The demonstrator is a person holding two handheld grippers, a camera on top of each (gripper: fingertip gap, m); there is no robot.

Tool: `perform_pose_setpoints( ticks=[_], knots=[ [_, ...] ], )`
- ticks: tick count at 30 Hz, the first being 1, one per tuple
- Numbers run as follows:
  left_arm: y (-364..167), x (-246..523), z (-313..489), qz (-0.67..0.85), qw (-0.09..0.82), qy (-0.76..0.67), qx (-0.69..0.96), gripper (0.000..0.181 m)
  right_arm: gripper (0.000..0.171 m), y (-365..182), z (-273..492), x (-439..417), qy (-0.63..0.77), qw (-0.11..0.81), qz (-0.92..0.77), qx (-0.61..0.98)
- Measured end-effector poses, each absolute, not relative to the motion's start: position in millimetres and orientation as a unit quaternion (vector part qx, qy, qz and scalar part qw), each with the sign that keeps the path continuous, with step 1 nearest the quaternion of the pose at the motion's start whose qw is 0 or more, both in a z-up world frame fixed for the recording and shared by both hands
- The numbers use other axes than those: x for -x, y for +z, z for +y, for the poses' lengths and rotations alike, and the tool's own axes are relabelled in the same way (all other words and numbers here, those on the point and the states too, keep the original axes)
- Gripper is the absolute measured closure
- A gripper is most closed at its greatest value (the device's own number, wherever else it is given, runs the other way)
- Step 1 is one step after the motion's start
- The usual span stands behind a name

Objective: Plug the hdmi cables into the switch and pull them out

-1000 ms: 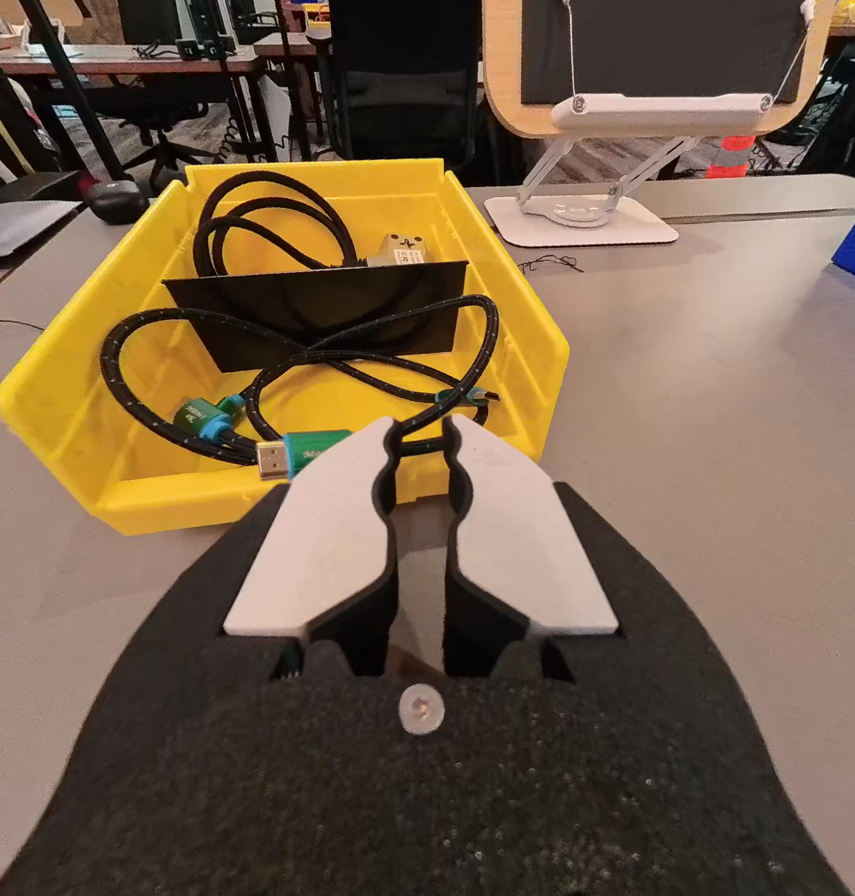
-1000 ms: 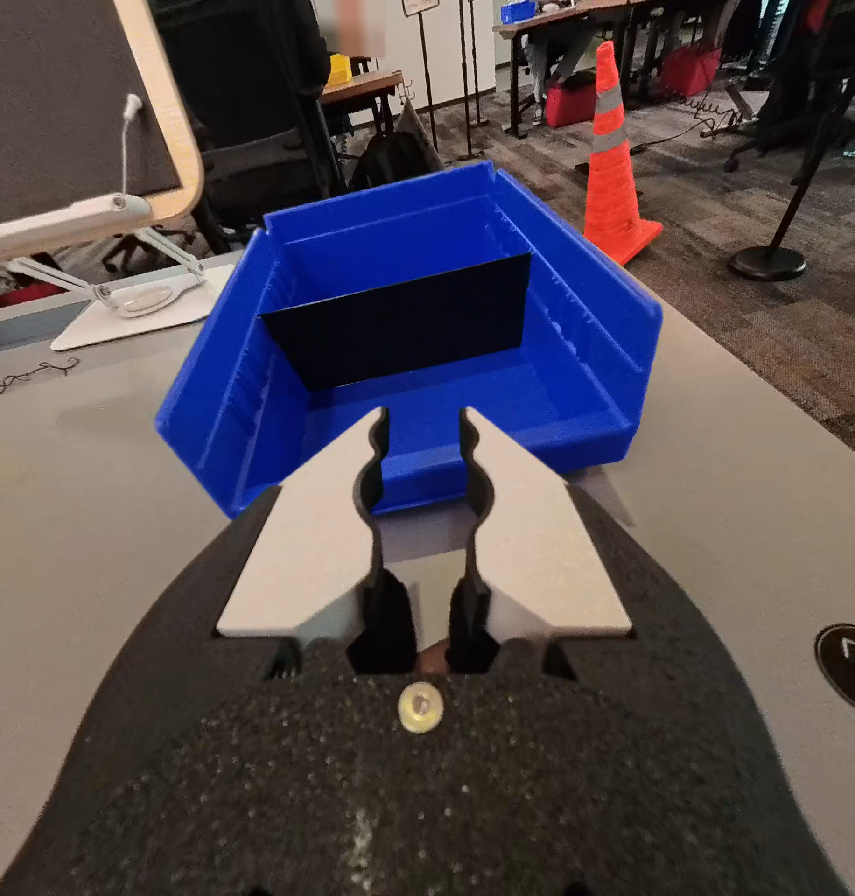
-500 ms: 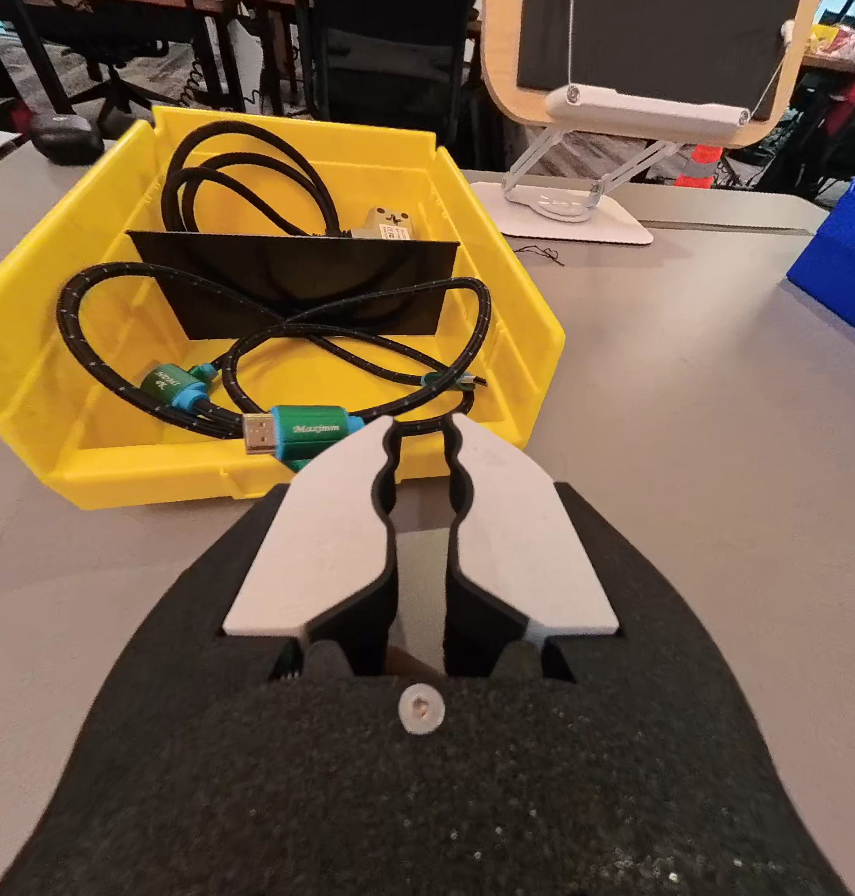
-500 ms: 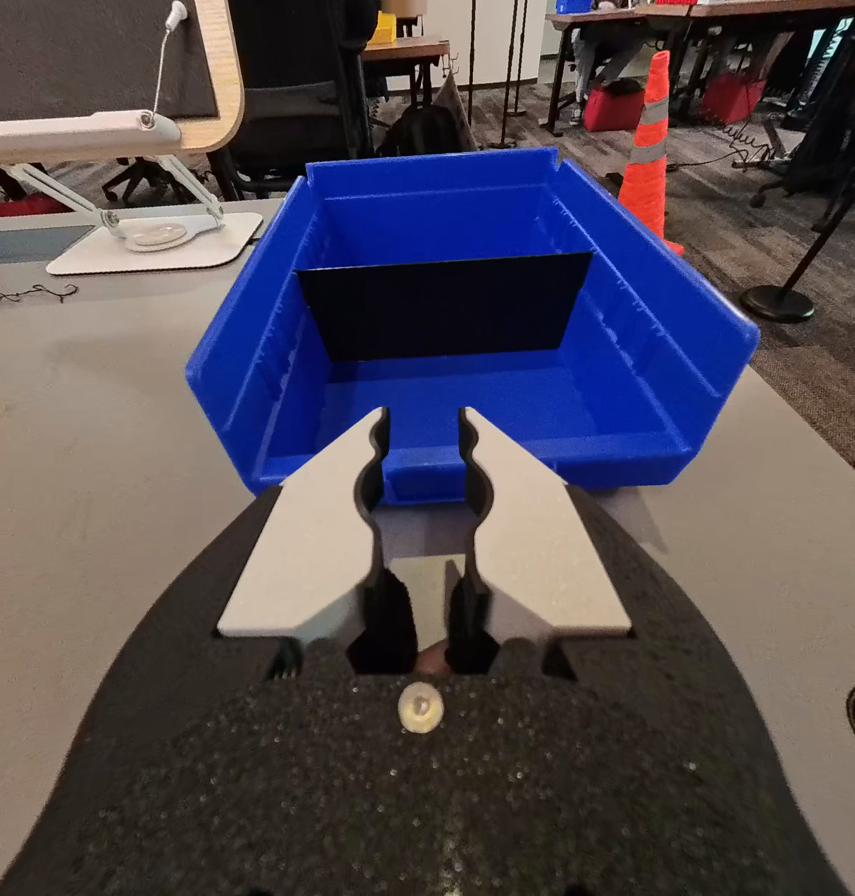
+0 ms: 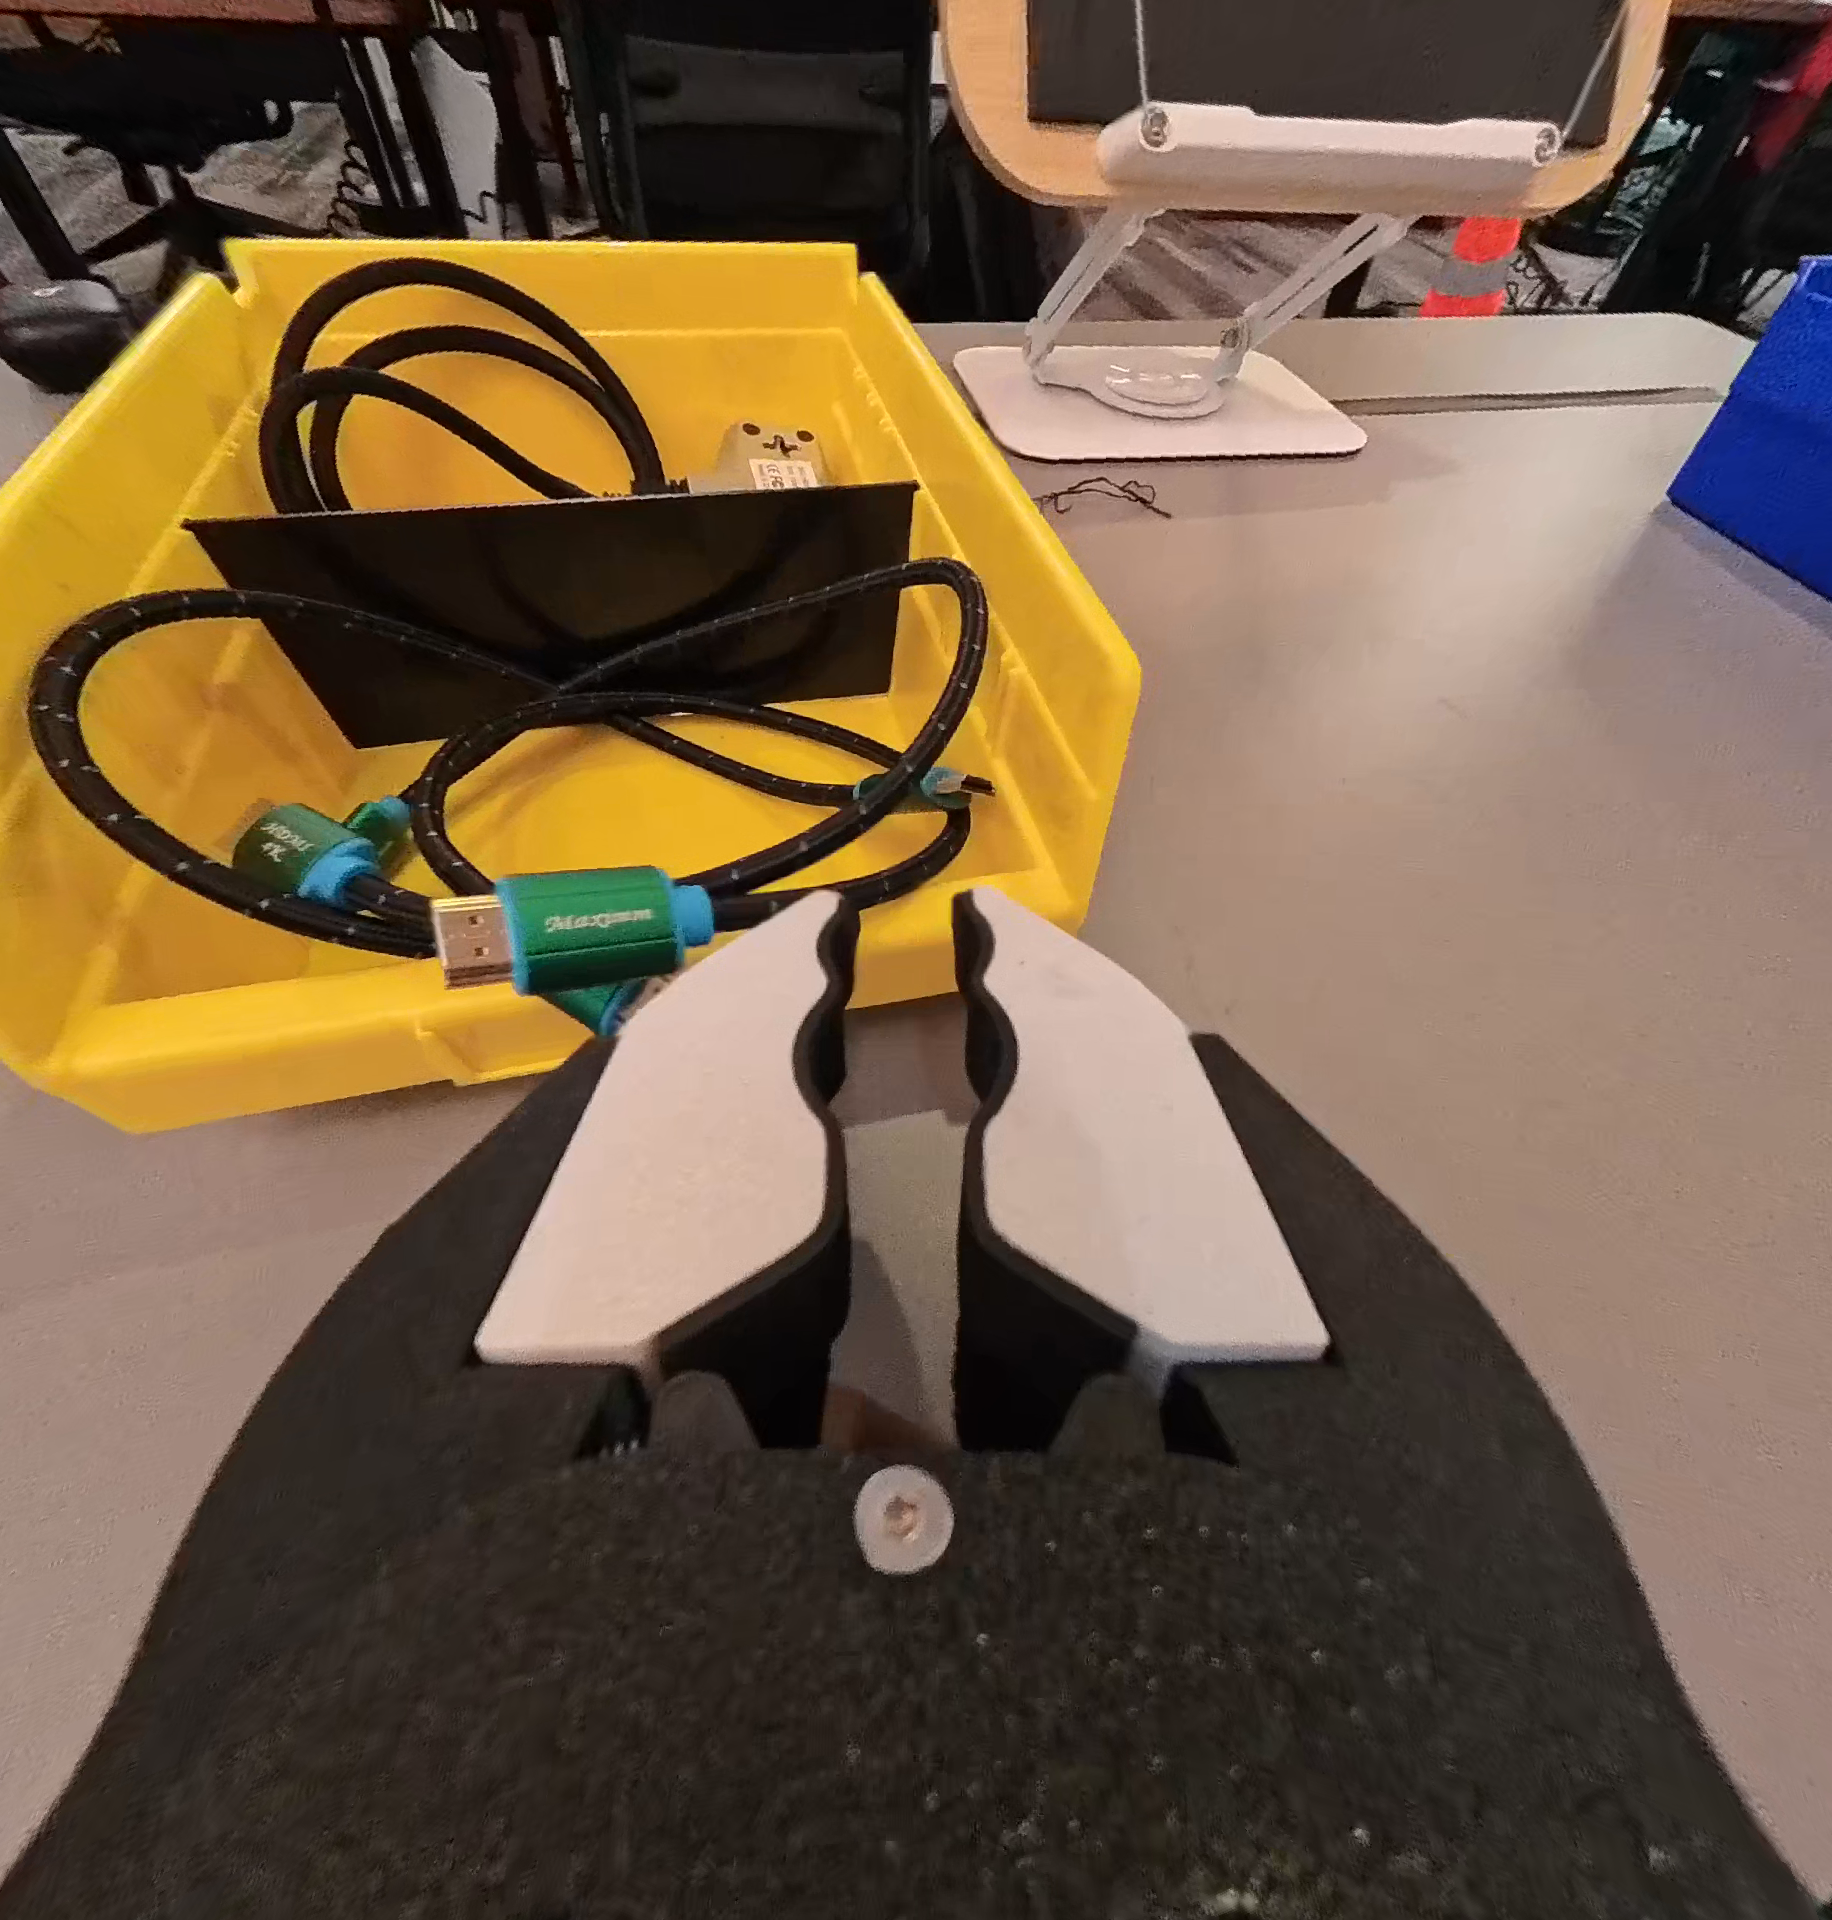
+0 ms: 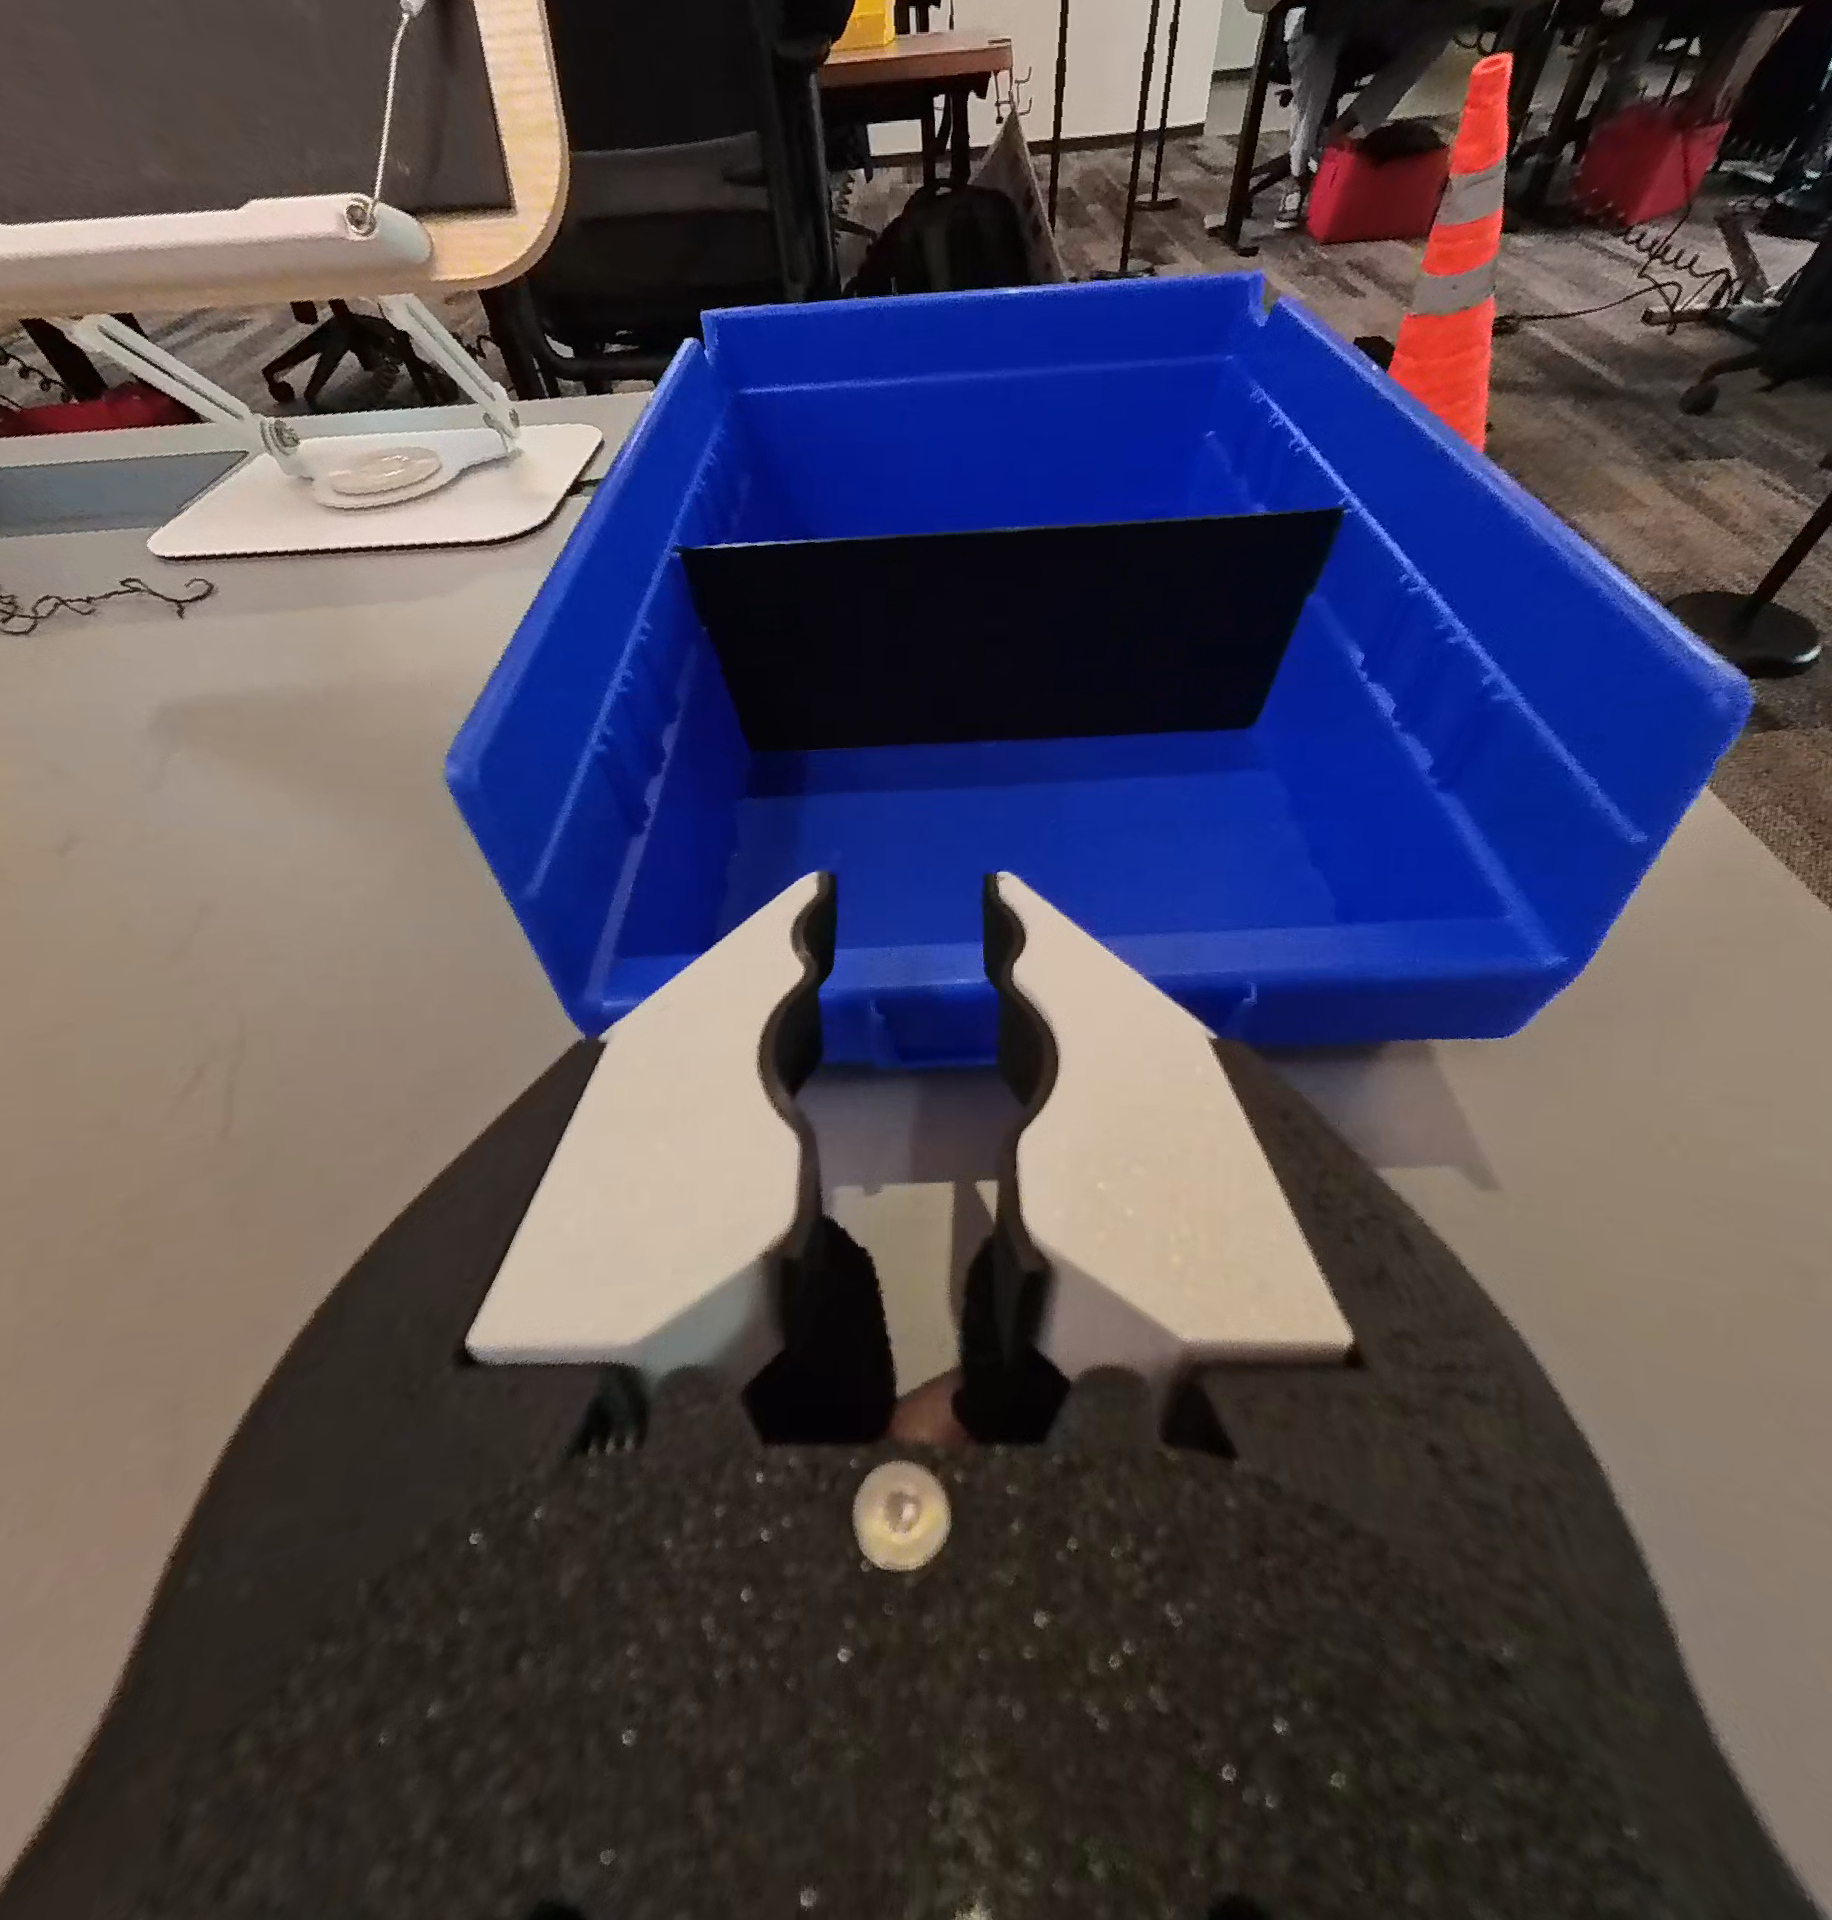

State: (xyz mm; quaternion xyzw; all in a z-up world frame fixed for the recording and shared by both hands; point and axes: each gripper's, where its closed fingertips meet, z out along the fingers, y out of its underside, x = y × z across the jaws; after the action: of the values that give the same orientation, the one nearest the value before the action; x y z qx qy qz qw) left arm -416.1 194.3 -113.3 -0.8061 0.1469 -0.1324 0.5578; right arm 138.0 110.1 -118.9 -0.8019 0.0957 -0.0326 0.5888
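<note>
Two hand-held grippers hover low over a grey table, each pointing at a plastic bin. The left gripper has its two white fingers parted with nothing between them, tips just short of the front lip of a yellow bin. In the bin's near compartment, at about ten o'clock from those tips, lies a coiled black braided HDMI cable with green plugs; one gold-tipped green plug rests just left of the fingertips, a second green plug farther left. A black divider crosses the bin. Behind it, at twelve o'clock, sit another black cable and a small grey switch, partly hidden. The right gripper is likewise released, fingers apart and holding nothing, tips over the front lip of a blue bin with its own dark divider. Beyond, at eleven o'clock, stands a white stand; at one o'clock, on the floor, an orange traffic cone.
</note>
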Motion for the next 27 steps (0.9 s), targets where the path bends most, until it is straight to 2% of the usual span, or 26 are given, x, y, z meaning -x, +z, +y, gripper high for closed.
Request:
perform_pose_setpoints(
  ticks=[5, 8, 10, 13, 16, 21, 27],
  knots=[
    [-113, 397, 185, 0.208, 0.526, -0.164, 0.808, 0.159, 0.144, -121, 111, -137, -0.027, 0.585, 0.097, 0.804],
    [-79, 390, 186, 0.247, 0.524, -0.196, 0.791, 0.157, 0.144, -122, 111, -138, -0.023, 0.583, 0.100, 0.806],
    [-61, 383, 191, 0.317, 0.488, -0.205, 0.787, 0.155, 0.144, -124, 111, -139, -0.021, 0.582, 0.101, 0.806],
    [-49, 384, 225, 0.441, 0.429, -0.113, 0.780, 0.152, 0.144, -126, 114, -140, -0.012, 0.580, 0.105, 0.808],
    [-47, 385, 290, 0.495, 0.364, -0.032, 0.788, 0.147, 0.144, -128, 116, -140, -0.005, 0.576, 0.109, 0.810],
    [-95, 412, 406, 0.480, 0.213, 0.045, 0.850, 0.140, 0.144, -128, 117, -140, -0.010, 0.574, 0.104, 0.812],
    [-153, 434, 445, 0.440, 0.076, 0.018, 0.895, 0.137, 0.144, -129, 112, -145, -0.022, 0.572, 0.102, 0.814]
  ],
)
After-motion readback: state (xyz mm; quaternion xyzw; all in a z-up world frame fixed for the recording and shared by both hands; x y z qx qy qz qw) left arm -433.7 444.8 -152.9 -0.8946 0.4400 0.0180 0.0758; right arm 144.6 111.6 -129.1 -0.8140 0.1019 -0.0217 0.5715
